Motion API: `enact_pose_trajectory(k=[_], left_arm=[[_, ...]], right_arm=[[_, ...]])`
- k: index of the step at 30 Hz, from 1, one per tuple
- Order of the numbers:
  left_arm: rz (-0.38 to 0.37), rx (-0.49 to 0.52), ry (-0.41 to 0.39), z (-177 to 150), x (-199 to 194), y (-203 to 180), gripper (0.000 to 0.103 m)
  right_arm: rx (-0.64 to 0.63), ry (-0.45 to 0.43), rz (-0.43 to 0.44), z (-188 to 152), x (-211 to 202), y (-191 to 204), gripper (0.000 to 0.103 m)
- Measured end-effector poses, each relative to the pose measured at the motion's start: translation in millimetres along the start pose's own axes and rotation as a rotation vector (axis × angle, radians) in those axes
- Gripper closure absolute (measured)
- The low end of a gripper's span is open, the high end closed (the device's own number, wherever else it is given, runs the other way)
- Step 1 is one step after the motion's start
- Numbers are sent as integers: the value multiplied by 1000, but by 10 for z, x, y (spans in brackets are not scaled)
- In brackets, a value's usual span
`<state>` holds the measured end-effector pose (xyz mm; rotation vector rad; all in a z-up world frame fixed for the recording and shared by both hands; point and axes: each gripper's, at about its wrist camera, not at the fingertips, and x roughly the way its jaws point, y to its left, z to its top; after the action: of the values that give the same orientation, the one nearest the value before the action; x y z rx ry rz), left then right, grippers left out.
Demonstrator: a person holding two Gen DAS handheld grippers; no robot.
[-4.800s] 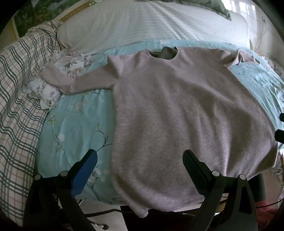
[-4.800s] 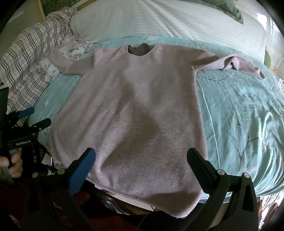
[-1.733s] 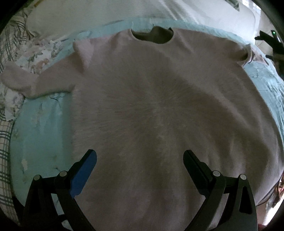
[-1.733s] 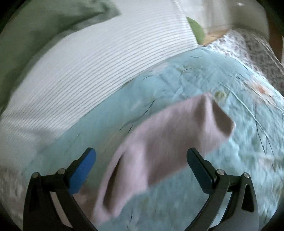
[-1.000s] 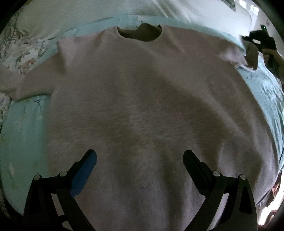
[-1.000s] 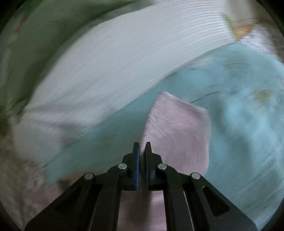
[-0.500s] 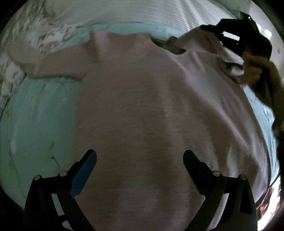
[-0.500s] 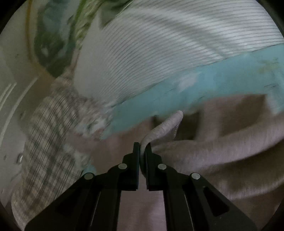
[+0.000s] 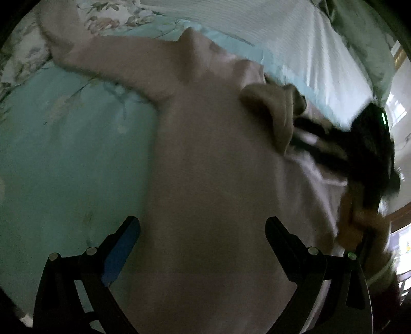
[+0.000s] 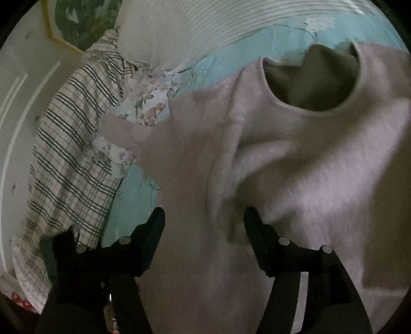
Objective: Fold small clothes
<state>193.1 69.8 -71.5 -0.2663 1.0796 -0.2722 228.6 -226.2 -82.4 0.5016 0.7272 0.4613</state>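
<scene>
A pale pink long-sleeved sweater [image 9: 218,179] lies flat on the teal floral bedsheet [image 9: 64,154]. Its left sleeve [image 9: 115,61] stretches out to the upper left. Its right sleeve [image 9: 277,113] is folded in over the chest near the neckline [image 10: 313,79]. My left gripper [image 9: 203,239] is open and hovers over the sweater's lower body. My right gripper [image 10: 204,226] is open just above the folded sleeve [image 10: 259,154]; it also shows as a dark blurred shape in the left wrist view [image 9: 370,144].
A white striped pillow [image 9: 295,43] lies along the head of the bed. A green-checked blanket [image 10: 72,144] and floral cloth [image 10: 149,108] lie at the bed's left side. A wall with a framed picture [image 10: 77,23] is behind.
My right gripper carried the right sleeve across onto the chest and then opened, letting it go. My left gripper shifted, so the sweater now sits more to the right in its view.
</scene>
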Motion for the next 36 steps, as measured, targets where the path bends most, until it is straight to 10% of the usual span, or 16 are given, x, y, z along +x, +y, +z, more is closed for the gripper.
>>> enact_pose_trajectory(k=[9, 12, 16, 23, 30, 33, 35, 36], left_arm=[[-124, 150, -2, 685, 472, -779, 4], [-51, 180, -1, 899, 788, -1000, 5], [101, 197, -32, 1070, 1000, -904, 51], [-57, 77, -54, 905, 710, -262, 39], [-128, 146, -15, 1191, 880, -422, 30], [-145, 187, -5, 1307, 1042, -486, 51], [-145, 207, 1, 1351, 1106, -533, 99], [-139, 202, -7, 1356, 1083, -524, 99]], right_arm=[[204, -254, -19, -309, -873, -405, 37], [234, -301, -30, -358, -1077, -470, 37], [226, -335, -56, -431, -1295, -455, 36], [256, -351, -47, -515, -1297, -463, 33], [237, -343, -48, -572, -1339, -392, 32], [241, -365, -69, -595, -1456, -426, 32], [247, -383, -87, -606, -1541, -448, 32], [249, -390, -96, -609, -1581, -459, 32]])
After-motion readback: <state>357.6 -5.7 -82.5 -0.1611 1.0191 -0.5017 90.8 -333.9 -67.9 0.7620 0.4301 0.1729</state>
